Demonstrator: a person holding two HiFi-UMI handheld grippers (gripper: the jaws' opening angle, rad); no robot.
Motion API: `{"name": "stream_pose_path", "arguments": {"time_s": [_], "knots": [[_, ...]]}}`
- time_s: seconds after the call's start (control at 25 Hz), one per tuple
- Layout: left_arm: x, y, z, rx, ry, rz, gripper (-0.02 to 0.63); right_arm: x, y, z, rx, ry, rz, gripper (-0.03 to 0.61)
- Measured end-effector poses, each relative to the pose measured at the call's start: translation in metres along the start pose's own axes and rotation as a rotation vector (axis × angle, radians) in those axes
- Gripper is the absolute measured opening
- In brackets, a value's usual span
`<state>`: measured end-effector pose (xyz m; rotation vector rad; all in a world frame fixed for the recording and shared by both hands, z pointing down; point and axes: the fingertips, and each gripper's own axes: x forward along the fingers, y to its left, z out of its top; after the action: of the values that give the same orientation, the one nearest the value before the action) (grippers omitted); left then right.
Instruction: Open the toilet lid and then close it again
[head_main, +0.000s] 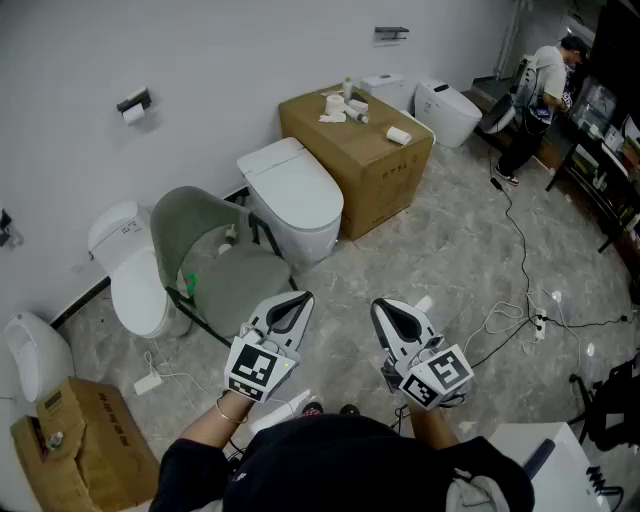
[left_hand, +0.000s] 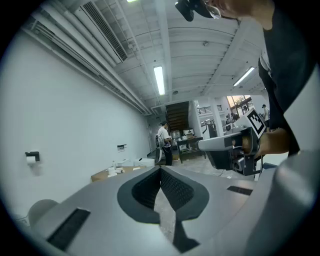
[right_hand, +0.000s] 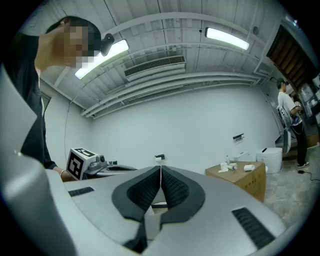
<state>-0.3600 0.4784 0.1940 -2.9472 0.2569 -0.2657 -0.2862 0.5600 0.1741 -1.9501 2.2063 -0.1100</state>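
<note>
Toilet lid (head_main: 292, 180) shut, paper rolls (head_main: 398, 136) atop cardboard box (head_main: 372, 172)

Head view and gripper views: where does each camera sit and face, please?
Head view: on the head, looking down at the toilet; left gripper and right gripper show.
Left gripper view: on its shut jaws, facing down the room; right gripper shows.
Right gripper view: likewise, facing the wall; left gripper shows.
All share the cardboard box.

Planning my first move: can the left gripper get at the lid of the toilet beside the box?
Probably not straight on: the chair stands between the left gripper and the lid; floor by the box looks free.
</note>
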Motion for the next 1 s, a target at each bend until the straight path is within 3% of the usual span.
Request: {"name": "stream_pose_path", "arguments": {"time_s": [0.44, 0.88, 1.0], "knots": [[0.001, -0.015, 0.005, 0.049, 0.005, -0.001, 0.005, -0.012, -0.006, 0.003, 0.022, -0.018, -0.001, 0.021], [0.01, -0.038, 0.006, -0.036, 0.013, -0.007, 0.005, -0.035, -0.02, 0.006, 0.077, -0.059, 0.026, 0.021], [0.008, -0.047, 0.004, 0.012, 0.023, 0.027, 0.005, -0.043, -0.023, 0.001, 0.09, -0.058, 0.04, 0.021]]}}
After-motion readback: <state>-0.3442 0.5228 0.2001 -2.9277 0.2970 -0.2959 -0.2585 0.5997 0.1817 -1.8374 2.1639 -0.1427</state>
